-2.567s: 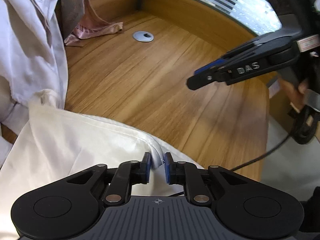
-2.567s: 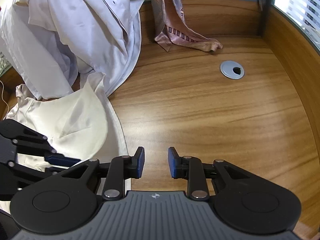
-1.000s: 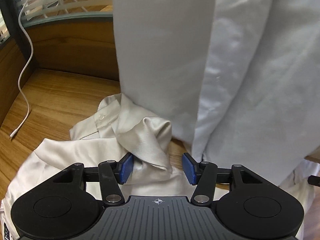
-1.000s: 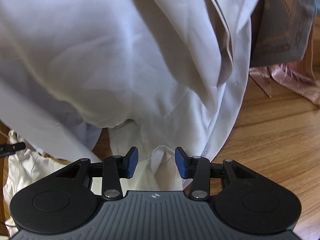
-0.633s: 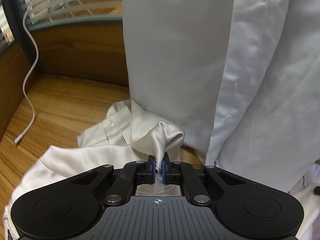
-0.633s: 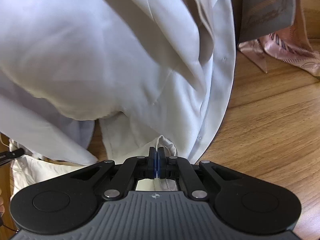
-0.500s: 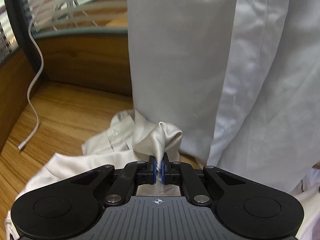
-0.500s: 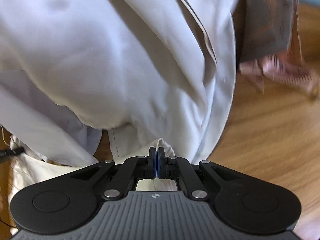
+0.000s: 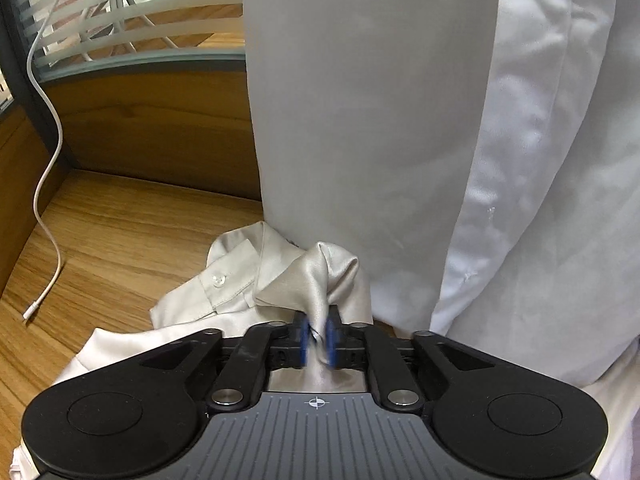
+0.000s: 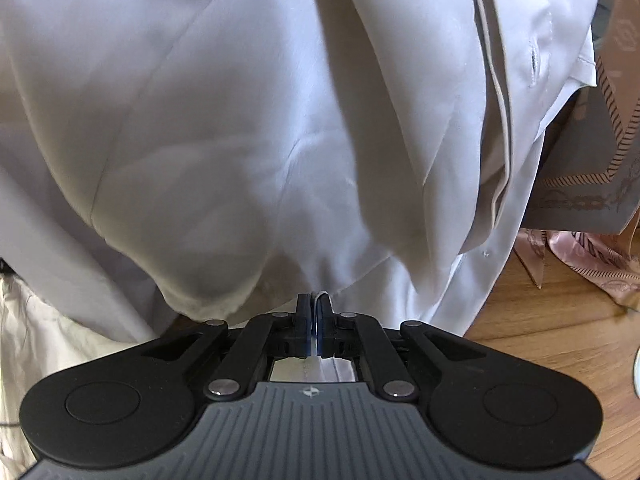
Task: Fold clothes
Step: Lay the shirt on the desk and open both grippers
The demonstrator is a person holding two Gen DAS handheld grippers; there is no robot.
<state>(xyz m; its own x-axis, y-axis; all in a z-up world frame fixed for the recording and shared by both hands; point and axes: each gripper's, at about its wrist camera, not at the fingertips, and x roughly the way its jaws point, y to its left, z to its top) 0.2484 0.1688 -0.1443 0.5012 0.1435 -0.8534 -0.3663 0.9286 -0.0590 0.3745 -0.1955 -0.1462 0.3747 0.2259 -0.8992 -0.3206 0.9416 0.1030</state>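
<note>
The left gripper was opening, with a fold of the cream shirt on the desk between its fingers. The right gripper was opening too, a thin cloth edge between its fingers, under the hanging white shirt.

Much hidden behind hanging cloth

The white shirt covers the desk behind it and runs past the top edge; the left gripper pads are blurred; the patterned scarf is cut off at right.
</note>
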